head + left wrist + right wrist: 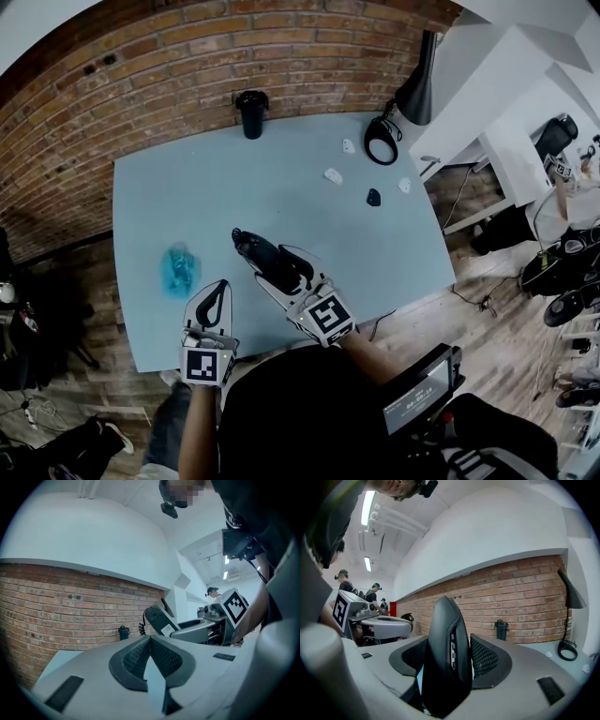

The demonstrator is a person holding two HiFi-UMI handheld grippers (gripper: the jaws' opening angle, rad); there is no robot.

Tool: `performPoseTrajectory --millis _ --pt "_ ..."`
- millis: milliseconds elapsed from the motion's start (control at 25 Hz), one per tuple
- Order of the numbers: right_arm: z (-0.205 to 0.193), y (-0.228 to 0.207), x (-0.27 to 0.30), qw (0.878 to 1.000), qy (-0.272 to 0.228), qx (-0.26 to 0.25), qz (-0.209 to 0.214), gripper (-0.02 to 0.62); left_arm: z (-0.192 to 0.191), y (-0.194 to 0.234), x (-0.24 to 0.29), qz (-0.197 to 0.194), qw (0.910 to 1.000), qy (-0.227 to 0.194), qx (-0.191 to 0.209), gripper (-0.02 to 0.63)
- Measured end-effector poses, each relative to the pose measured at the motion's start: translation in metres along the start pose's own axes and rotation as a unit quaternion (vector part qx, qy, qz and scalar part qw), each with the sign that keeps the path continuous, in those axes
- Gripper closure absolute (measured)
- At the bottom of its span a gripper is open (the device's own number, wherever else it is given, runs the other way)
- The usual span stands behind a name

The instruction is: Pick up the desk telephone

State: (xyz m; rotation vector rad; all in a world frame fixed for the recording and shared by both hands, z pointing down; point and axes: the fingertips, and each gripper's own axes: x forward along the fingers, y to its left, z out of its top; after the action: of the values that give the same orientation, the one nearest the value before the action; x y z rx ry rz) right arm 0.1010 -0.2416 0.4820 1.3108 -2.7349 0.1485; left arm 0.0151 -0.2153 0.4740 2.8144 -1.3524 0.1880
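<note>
No text is legible. The white label on the telephone handset is too small to read, likewise the lit screen at five o'clock.

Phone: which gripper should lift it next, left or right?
Right. The right gripper has its jaws shut on the phone; the left gripper is shut and holds nothing.

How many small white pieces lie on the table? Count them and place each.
3: one white piece left of the lamp's base, one nearer the middle, one near the right edge. Others may hide under the telephone.
</note>
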Motion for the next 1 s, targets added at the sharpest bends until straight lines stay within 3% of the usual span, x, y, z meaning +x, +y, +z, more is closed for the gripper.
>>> performPoseTrajectory --millis 680,1000 --pt "-0.031 0.004 0.002 0.998 0.047 -0.024 0.028 0.301 -0.051 -0.007 0.018 0.003 0.9974 0.063 -0.035 0.589" --pt "-0.048 0.004 -0.002 0.996 0.070 -0.036 0.035 0.302 -0.064 -0.012 0.012 0.014 0.9972 0.057 -0.047 0.589"
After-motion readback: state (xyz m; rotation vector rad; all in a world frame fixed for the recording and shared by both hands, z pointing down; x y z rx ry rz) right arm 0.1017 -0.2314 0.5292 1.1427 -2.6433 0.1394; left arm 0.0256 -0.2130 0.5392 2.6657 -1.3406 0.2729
